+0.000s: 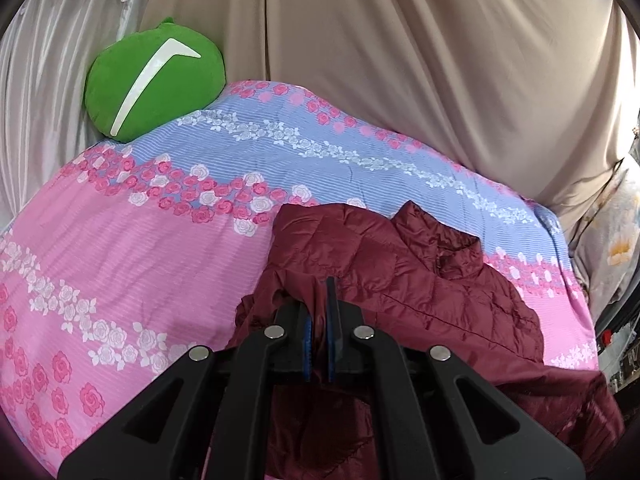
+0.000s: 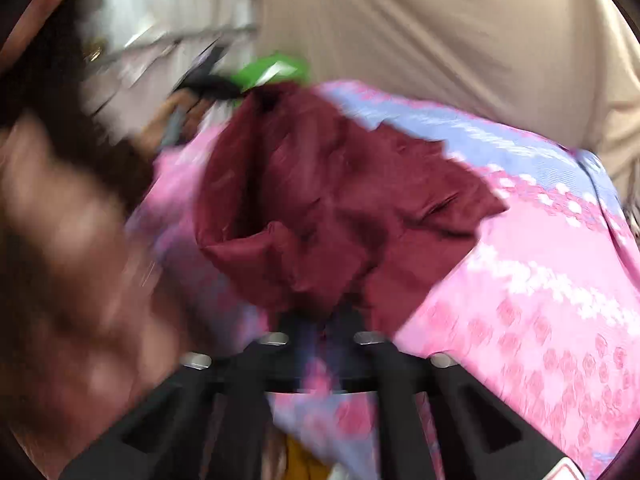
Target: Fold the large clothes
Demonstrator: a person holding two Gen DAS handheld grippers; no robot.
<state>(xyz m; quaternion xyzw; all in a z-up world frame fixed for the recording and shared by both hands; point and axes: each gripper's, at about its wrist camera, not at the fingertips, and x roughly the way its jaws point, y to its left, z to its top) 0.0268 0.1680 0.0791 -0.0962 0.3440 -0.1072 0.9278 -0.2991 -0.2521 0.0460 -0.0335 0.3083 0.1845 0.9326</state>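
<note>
A dark red quilted jacket [image 1: 420, 292] lies crumpled on a pink and blue floral bedspread [image 1: 140, 248], its collar up at the far side. My left gripper [image 1: 319, 308] is shut on a fold of the jacket's near edge. In the right wrist view, which is blurred by motion, the jacket [image 2: 320, 200] hangs bunched in front of my right gripper [image 2: 320, 320], which is shut on its fabric. The other hand-held gripper [image 2: 208, 80] shows at the far end of the jacket.
A round green plush cushion [image 1: 156, 80] sits at the bed's far left. Beige curtains [image 1: 400, 40] and white curtains [image 1: 48, 80] hang behind the bed. A floral pillow [image 1: 616, 240] lies at the right edge. A blurred brown shape [image 2: 60, 260] fills the right wrist view's left side.
</note>
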